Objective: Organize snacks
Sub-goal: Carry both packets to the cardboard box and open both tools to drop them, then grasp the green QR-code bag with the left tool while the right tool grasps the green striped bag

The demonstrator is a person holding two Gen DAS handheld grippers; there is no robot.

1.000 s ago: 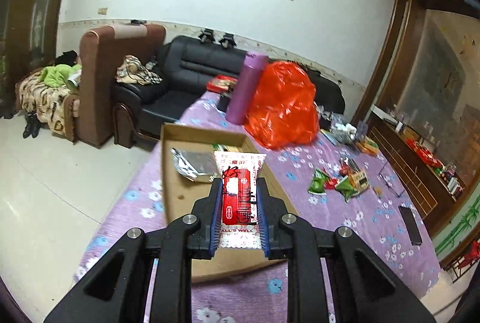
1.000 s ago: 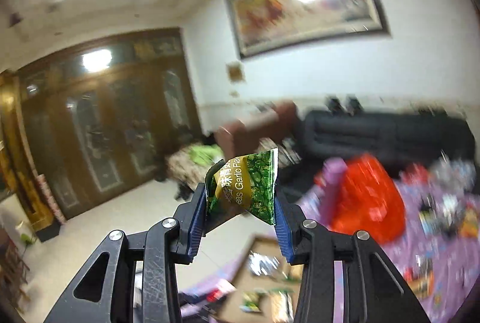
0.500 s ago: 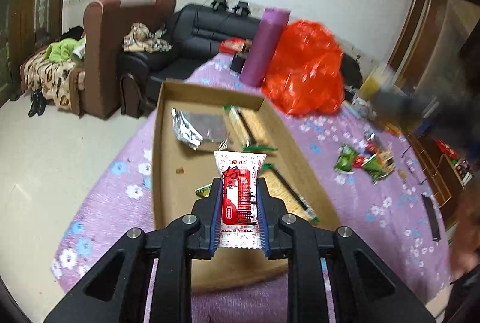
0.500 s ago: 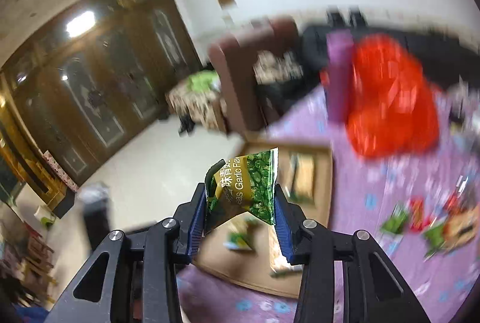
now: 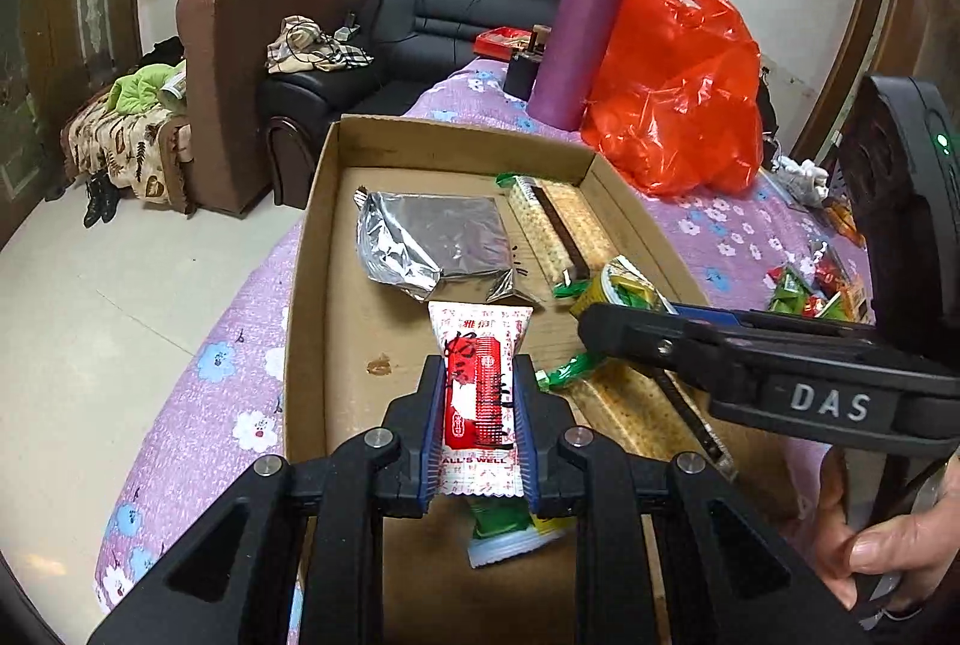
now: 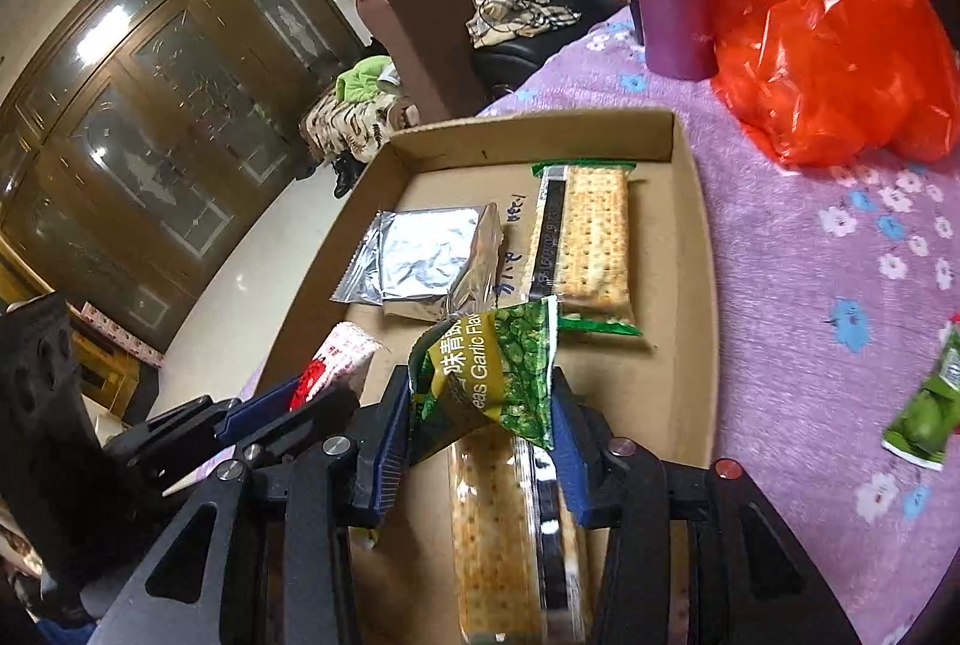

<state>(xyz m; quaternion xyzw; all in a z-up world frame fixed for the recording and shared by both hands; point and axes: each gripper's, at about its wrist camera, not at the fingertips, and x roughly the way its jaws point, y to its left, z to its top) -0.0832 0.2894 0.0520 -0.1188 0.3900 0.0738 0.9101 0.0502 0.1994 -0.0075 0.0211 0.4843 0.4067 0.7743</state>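
My left gripper [image 5: 480,369] is shut on a red-and-white snack packet [image 5: 480,399] and holds it low over the shallow cardboard box [image 5: 312,225]. My right gripper [image 6: 480,381] has a green garlic-pea packet [image 6: 486,375] between its pads. Its jaws are opening, but the pads still touch the tilted packet. Both grippers hang side by side over the box's near half; the right one [image 5: 630,327] reaches in from the right. In the box lie a silver foil packet [image 6: 426,255], a cracker pack [image 6: 594,237] and a second cracker pack [image 6: 498,525] under the right gripper.
A purple bottle [image 5: 588,39] and an orange-red plastic bag [image 5: 678,87] stand behind the box on the purple flowered cloth [image 6: 810,285]. Loose snack packets [image 5: 810,285] lie to the right. A person's hand [image 5: 888,543] grips the right tool. Sofa and armchair stand beyond the table.
Both grippers have come down toward the box. The right one dropped from high up, turning from the room to the box, and now sits beside the left. Both packets stay gripped.
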